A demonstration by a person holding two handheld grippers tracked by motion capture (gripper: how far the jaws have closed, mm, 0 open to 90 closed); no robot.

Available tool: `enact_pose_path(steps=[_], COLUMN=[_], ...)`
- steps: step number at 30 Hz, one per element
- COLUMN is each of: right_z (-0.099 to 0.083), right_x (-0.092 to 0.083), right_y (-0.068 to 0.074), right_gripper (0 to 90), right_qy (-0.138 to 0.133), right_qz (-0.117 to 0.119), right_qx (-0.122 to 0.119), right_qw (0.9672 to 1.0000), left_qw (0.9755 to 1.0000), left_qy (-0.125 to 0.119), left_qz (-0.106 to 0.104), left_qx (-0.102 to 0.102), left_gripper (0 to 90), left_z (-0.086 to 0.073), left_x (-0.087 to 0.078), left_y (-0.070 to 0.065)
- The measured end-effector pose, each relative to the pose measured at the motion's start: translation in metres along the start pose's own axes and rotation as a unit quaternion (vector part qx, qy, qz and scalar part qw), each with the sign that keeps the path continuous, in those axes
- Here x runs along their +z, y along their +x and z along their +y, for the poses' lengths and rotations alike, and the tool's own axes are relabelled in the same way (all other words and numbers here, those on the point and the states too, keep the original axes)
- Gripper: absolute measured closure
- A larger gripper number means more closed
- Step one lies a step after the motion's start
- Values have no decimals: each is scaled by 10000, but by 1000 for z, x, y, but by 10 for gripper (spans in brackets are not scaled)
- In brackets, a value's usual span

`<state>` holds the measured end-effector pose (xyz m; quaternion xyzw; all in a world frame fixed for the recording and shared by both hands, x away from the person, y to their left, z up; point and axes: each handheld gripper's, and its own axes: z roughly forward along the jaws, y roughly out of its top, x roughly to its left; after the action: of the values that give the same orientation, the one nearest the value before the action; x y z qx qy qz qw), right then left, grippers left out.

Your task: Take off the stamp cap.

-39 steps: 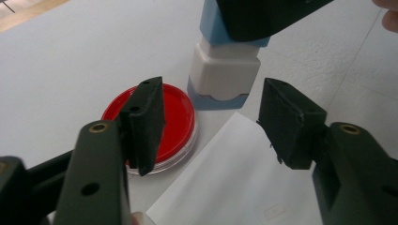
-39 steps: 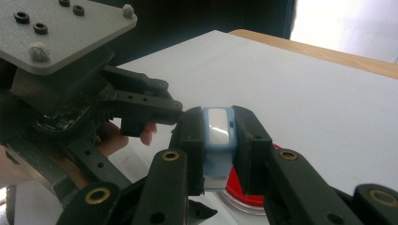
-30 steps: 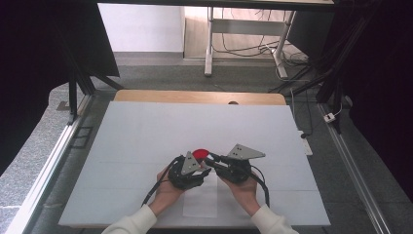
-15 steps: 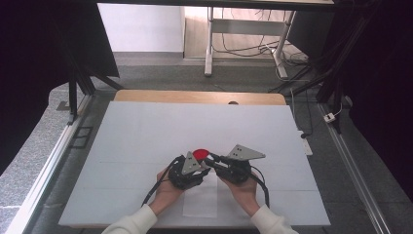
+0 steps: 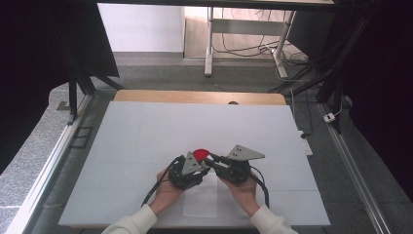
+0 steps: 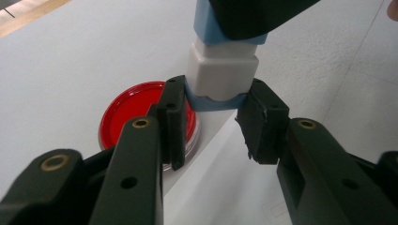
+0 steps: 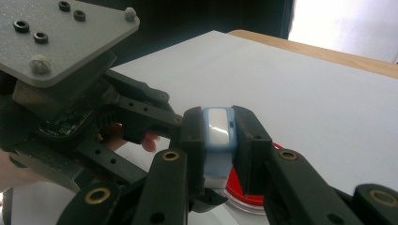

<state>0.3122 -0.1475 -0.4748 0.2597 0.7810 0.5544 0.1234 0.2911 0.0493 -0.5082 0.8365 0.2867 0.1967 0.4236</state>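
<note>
Hands meet near the front edge of the white bench [image 5: 146, 131], beside a red dish [image 5: 200, 154]. Left fingers [image 6: 213, 122] have just been closing and pinch the block's [image 6: 223, 70] blue end. Right fingers [image 7: 219, 140] pinch its other end above the dish.

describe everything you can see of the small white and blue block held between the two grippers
The block is a small squarish piece, apparently plastic, with a white body, rounded corners and light blue bands at both ends. It hangs above the white table, beside a red round dish. The right gripper clamps one blue end, where a glossy white face sits in a blue frame. The left gripper has just been closing on the other blue end, its pads against it.
</note>
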Motion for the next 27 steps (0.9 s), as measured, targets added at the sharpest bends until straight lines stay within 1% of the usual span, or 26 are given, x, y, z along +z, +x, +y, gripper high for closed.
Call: enact_pose_path(steps=[11,16,22,27], right_z=[-1,-1,-1,-1], right_x=[0,0,0,1], right_y=[1,1,2,3], right_gripper=[746,746,747,746], right_qy=[-45,-40,7,34], right_qz=[-25,-35,-40,-49], right_qx=[-7,-10,-49,-62], right_qw=[10000,10000,10000,10000], left_qw=[10000,10000,9999,9998], left_qy=[12,24,90,86], left_qz=[-12,29,36,45], left_qx=[11,60,113,164], left_gripper=[640,646,650,651], left_z=[0,0,-1,-2], left_x=[-1,-1,0,1], left_y=[0,-1,-2,-3])
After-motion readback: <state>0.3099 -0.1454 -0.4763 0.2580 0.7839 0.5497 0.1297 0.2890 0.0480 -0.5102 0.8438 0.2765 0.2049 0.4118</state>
